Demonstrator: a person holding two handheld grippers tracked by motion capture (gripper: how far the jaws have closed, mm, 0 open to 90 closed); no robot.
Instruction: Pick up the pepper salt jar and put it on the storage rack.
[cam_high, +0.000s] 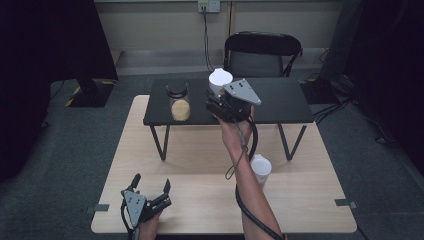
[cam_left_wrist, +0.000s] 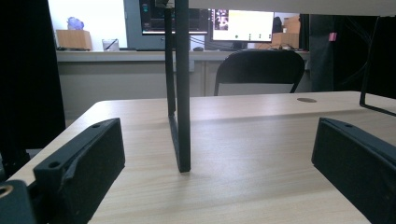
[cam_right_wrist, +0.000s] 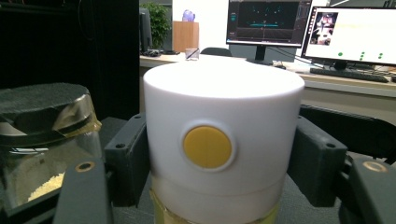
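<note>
Risk: white-lidded jar (cam_right_wrist: 223, 140) slipping or tipping on the black shelf (cam_high: 280, 100), should the clamp sit off-centre on the smooth lid (a judgement, not observed).
Risk, second: knocking the black-lidded jar (cam_high: 179, 102), which stands near on the same shelf, during any swing leftward.
Right gripper (cam_high: 227, 102): jaws clamped on the white lid, one pad on each side; yellow dot facing the camera.
Left gripper (cam_high: 150, 192): jaws wide apart, holding nothing, resting low at the near edge of the wooden table (cam_high: 200, 165).
Shelf leg (cam_left_wrist: 182, 93): ahead between the left jaws, untouched.
White cup (cam_high: 261, 167): on the table, beside the right forearm.
</note>
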